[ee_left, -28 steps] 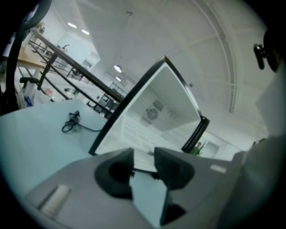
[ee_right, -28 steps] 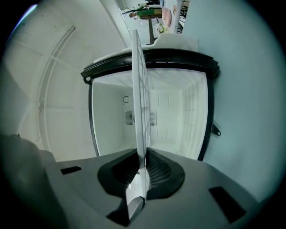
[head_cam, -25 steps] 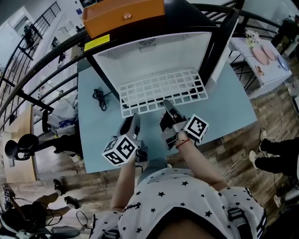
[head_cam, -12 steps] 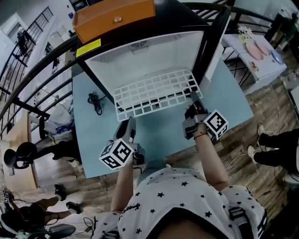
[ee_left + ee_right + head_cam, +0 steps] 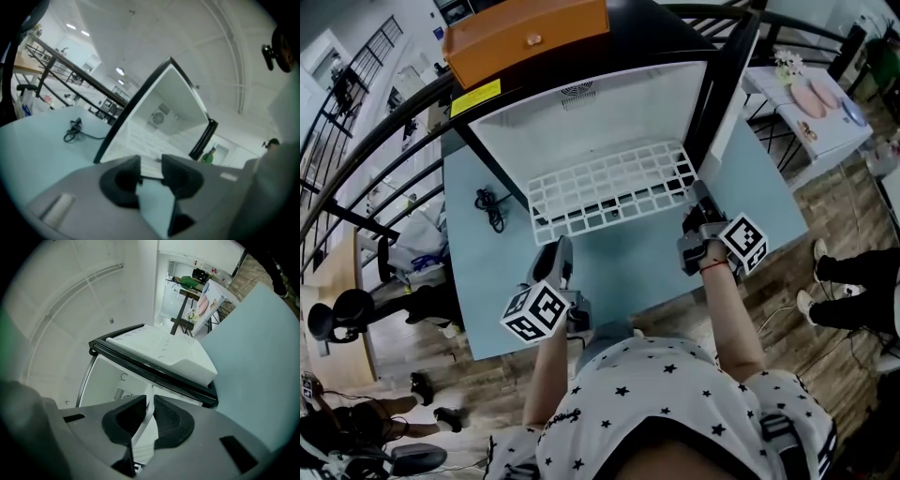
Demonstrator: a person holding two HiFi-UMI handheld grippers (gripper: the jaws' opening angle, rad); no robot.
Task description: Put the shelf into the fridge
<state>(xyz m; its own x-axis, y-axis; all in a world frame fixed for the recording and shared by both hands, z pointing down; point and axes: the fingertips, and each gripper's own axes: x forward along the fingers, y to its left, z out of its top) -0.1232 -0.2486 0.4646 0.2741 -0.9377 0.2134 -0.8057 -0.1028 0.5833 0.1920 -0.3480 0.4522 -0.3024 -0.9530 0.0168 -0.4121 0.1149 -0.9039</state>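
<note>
Pale blue surface (image 5: 628, 272) carries a black cable (image 5: 492, 206) coiled near its left edge, well apart from the rest. Next is the left tool (image 5: 563, 249), just in front of the shelf's front left part. In the left gripper view its jaws stand apart, with only the surface and the shelf's front edge showing through the gap, so it holds nothing.

The white wire shelf (image 5: 609, 187) lies with its back edge in the open mouth of the black fridge (image 5: 600, 112) and its front sticking out over the surface. A yellow label (image 5: 475, 97) sits on the fridge's upper left rim, its print too small to read. An orange box (image 5: 525, 33) rests on top.

At the shelf's front right corner the right tool (image 5: 697, 199) is clamped on the edge, a thin white strip pinched between its jaws. The fridge door (image 5: 741, 84) stands open at the right.
</note>
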